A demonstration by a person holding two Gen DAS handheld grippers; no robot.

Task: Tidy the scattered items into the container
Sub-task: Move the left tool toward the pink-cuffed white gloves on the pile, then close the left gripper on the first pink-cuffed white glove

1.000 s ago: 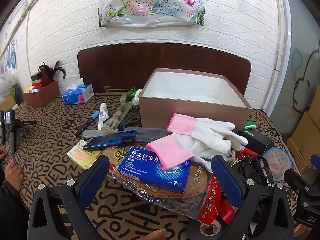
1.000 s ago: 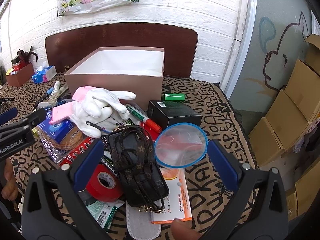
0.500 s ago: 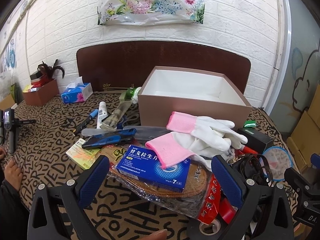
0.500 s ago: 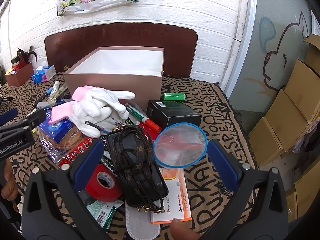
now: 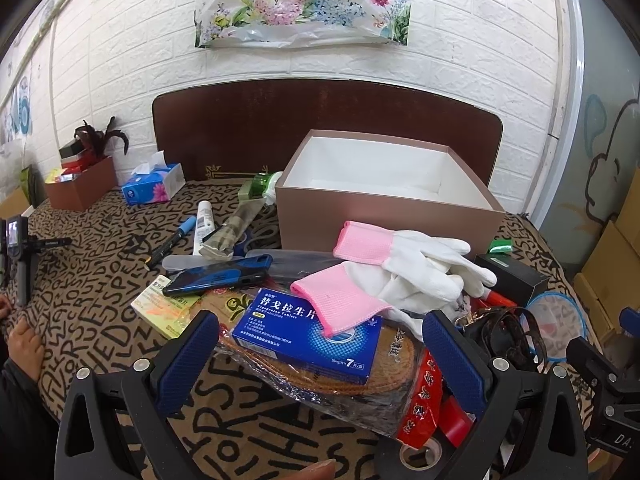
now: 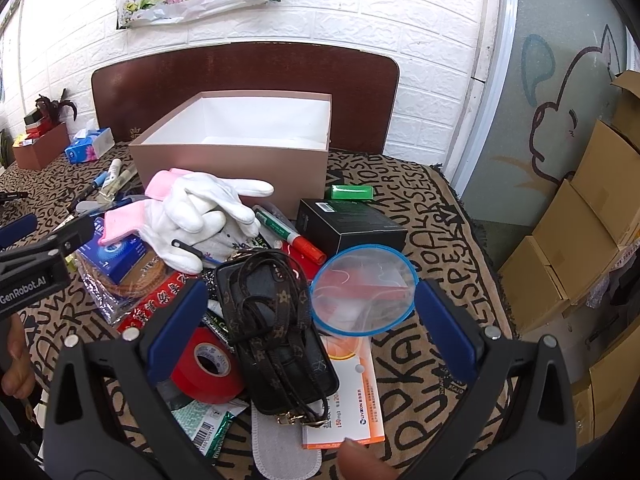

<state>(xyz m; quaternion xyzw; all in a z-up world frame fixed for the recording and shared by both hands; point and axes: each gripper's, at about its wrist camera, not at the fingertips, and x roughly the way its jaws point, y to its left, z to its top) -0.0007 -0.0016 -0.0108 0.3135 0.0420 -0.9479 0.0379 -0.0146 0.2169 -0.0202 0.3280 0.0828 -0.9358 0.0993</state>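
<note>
Left gripper (image 5: 320, 354): hovering with its jaws spread wide and gripping nothing; the blue pads are flanking the near end of the pile.
Blue tablet box (image 5: 308, 334): lying between the left gripper's fingers, just ahead of them, on a clear packet of brown insoles (image 5: 320, 380).
Pink-cuffed white gloves (image 5: 400, 264): resting beyond the tablet box, one cuff overlapping its far corner.
Rose-gold box (image 5: 384, 216): standing open-topped behind the gloves, well beyond both grippers; its white interior is showing nothing inside.
Right gripper (image 6: 308, 330): also hovering wide open, holding nothing.
Monogram phone case with strap (image 6: 276, 328): lying between the right gripper's fingers, nearer the left pad.
Blue-rimmed clear lid (image 6: 364, 290): sitting just inside the right pad, touching the case's edge.
Red tape roll (image 6: 208, 364): lying partly behind the left pad.
Orange-and-white medicine box (image 6: 352, 392): being largely covered by the case and lid.
Hidden: items under the gloves and packet are too overlapped to identify.
</note>
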